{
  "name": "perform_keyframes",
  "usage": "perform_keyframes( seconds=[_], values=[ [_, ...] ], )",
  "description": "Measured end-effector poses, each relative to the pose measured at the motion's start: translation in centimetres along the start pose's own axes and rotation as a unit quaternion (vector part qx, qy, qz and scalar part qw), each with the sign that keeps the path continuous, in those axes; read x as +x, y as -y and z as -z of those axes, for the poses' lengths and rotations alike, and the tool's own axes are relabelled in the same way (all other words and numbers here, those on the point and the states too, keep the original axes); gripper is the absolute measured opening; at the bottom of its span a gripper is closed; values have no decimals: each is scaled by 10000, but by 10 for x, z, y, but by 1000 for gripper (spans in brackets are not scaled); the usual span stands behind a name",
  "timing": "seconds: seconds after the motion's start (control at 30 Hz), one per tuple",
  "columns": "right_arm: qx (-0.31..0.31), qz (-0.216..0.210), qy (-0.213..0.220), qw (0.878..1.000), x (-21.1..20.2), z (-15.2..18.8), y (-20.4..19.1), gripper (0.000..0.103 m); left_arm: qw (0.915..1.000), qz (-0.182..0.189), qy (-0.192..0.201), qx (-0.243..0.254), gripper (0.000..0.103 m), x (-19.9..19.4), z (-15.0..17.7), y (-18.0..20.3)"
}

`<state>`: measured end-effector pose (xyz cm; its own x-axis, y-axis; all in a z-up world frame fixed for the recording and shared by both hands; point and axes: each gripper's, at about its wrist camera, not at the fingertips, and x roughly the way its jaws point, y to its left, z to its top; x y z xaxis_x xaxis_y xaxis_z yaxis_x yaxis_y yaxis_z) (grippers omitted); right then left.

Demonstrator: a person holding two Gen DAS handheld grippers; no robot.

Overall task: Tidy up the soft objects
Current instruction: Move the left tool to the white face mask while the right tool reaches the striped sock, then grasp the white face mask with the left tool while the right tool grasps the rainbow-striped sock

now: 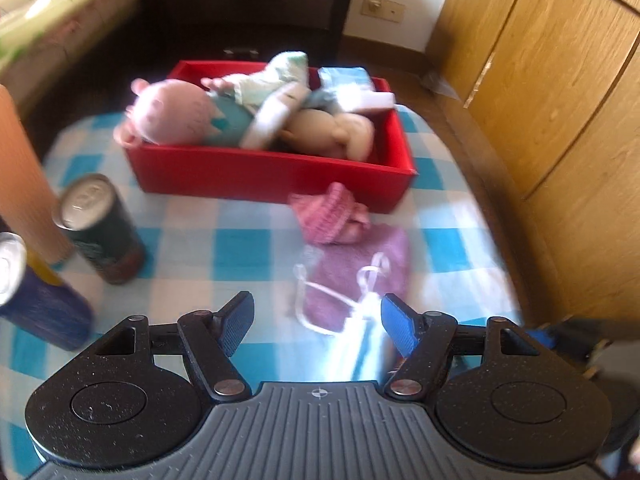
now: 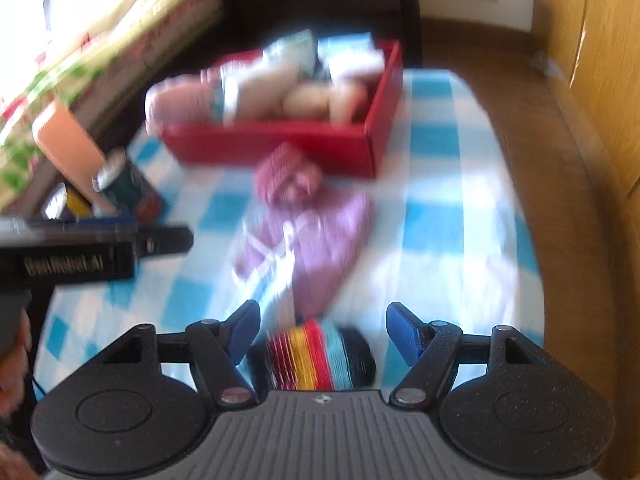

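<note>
A red box (image 1: pixel 276 174) sits at the far side of the checked table and holds several soft toys and cloths, among them a pink plush (image 1: pixel 168 114) and a beige plush (image 1: pixel 332 132). In front of it lie a pink knitted item (image 1: pixel 330 214) and a purple cloth (image 1: pixel 360 276) with a clear plastic hanger (image 1: pixel 340 300) on it. My left gripper (image 1: pixel 316 326) is open, just short of the hanger. My right gripper (image 2: pixel 322 330) is open above a striped rolled sock (image 2: pixel 316 356). The red box (image 2: pixel 276 144), pink knit (image 2: pixel 286 176) and purple cloth (image 2: pixel 320 240) also show there, blurred.
Two drink cans (image 1: pixel 100 228) (image 1: pixel 28 292) and an orange tube (image 1: pixel 22 184) stand at the left. A dark drawer unit (image 1: pixel 240 4) is behind the table, wooden cupboards (image 1: pixel 560 100) on the right. The left gripper's body (image 2: pixel 80 256) shows in the right wrist view.
</note>
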<state>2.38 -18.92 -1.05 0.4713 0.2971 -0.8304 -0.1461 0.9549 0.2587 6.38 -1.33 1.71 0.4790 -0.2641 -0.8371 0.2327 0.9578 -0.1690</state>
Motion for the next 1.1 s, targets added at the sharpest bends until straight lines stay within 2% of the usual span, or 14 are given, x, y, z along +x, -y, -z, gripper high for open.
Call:
perform_keyframes(
  seconds=[0.1,0.17,0.23,0.43,0.7,0.8,0.97,1.1],
  values=[
    [-137,-13,-184,9997,9,11,-6,50,9998,111,-73,-112,71,6,-4,3],
    [-265,-71,-303,9992,17,19,-10,57,9994,250,-170,-178,71,12,-6,7],
    [-374,-17,-426,9984,26,25,-11,58,9988,376,-295,-124,71,18,-6,13],
    [-344,82,-645,9973,45,32,-2,58,9972,405,-626,90,72,37,3,23],
    [-632,220,-479,9966,45,38,-8,58,9954,426,-858,-19,72,45,11,15],
    [-983,250,-380,9941,43,45,-18,50,9948,409,-933,10,73,47,16,13],
    [-1140,64,-389,9927,36,51,-19,24,9926,368,-1159,-1,74,55,27,8],
    [-1019,-146,-539,9932,31,54,-6,15,9910,429,-1266,-76,74,63,35,9]
  ],
)
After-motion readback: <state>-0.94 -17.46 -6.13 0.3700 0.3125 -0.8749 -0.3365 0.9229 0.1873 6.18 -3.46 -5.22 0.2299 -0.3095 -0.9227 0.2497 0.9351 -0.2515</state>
